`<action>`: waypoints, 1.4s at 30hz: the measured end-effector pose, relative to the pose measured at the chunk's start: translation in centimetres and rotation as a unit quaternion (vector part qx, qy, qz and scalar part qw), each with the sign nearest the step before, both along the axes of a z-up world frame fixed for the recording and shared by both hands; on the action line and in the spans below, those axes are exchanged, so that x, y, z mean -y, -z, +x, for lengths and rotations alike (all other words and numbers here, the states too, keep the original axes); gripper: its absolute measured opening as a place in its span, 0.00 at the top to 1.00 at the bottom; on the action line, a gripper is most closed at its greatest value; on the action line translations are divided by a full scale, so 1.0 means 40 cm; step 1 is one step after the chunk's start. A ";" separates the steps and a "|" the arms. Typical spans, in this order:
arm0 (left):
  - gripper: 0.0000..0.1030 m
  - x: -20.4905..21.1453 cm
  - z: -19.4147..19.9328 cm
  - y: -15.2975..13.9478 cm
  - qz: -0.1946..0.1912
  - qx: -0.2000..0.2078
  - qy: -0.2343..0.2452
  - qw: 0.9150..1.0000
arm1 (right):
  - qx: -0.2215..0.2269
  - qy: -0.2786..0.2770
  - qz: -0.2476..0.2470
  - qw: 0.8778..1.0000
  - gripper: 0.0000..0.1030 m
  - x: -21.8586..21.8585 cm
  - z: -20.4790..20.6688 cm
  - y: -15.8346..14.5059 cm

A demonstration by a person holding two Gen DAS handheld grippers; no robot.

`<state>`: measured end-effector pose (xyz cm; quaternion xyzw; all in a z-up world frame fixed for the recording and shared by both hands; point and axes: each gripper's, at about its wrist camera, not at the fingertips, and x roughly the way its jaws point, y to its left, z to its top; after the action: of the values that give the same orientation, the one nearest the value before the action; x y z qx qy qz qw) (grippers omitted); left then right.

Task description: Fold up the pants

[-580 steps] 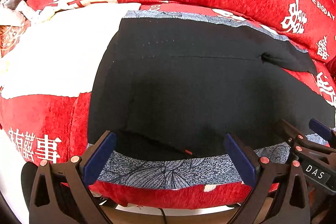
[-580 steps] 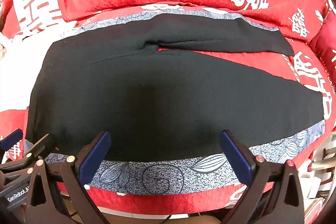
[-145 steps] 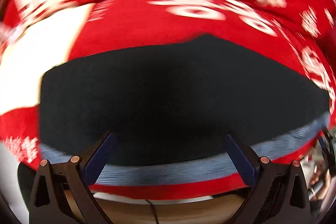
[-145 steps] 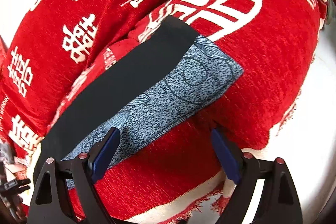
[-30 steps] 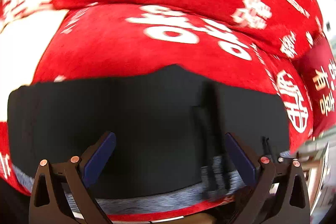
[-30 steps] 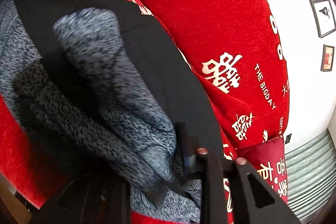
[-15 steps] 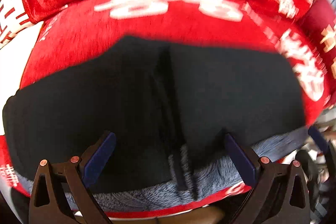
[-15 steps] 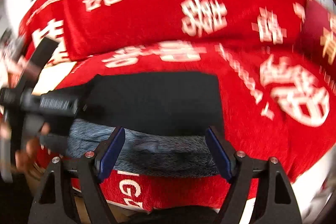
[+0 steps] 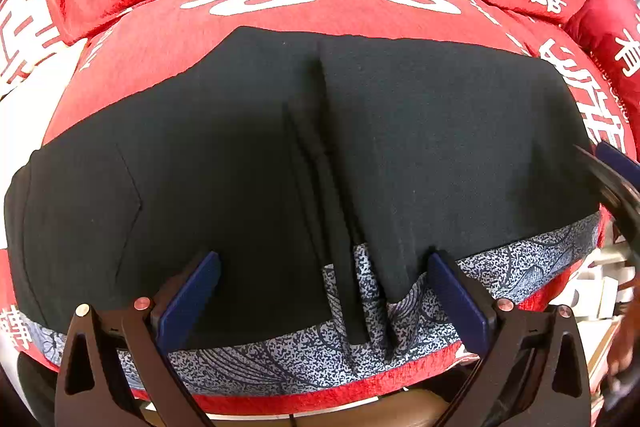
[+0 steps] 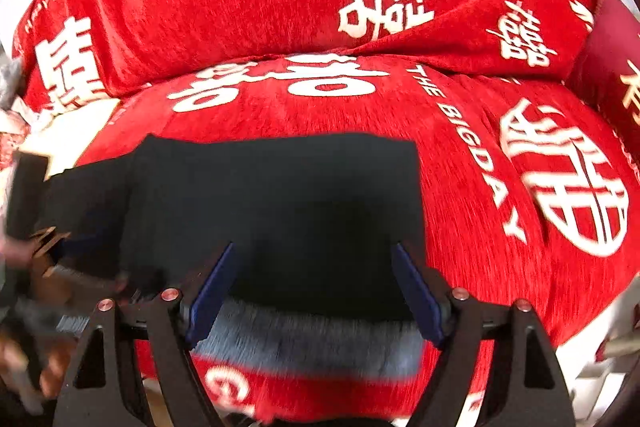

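Pants, black with a grey patterned hem band along the near edge, folded and lying flat on red sofa cover printed with white characters; right portion overlapping the left along a central fold line. Left gripper spread wide above the near hem, pinching nothing. Right gripper just opened, likewise spread and empty, over the right end of the pants.

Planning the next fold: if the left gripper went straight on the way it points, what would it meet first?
Most likely the black pants on the red sofa cover, near the folded edge; nothing stands between the open left gripper and them, though depth is uncertain.
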<state>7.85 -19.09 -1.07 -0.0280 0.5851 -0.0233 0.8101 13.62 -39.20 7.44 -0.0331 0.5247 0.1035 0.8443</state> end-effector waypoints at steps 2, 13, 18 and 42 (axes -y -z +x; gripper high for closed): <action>0.00 -0.001 0.000 0.002 -0.001 0.001 -0.001 1.000 | -0.027 0.017 -0.006 0.999 0.19 0.010 0.059 0.039; 0.00 -0.002 -0.006 0.005 -0.002 0.008 0.000 1.000 | -0.050 0.029 0.010 0.998 0.07 0.017 0.150 0.079; 0.00 -0.007 -0.005 0.006 -0.008 0.011 0.006 1.000 | -0.023 0.049 0.086 0.995 0.07 0.091 0.108 -0.026; 0.00 -0.016 -0.031 0.004 -0.008 0.028 0.016 0.999 | -0.040 -0.006 0.062 0.997 0.07 -0.017 0.109 0.025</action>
<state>6.61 -18.44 -1.24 -0.0246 0.5622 -0.0421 0.8256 17.99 -38.53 6.44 0.0206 0.5507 0.1422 0.8223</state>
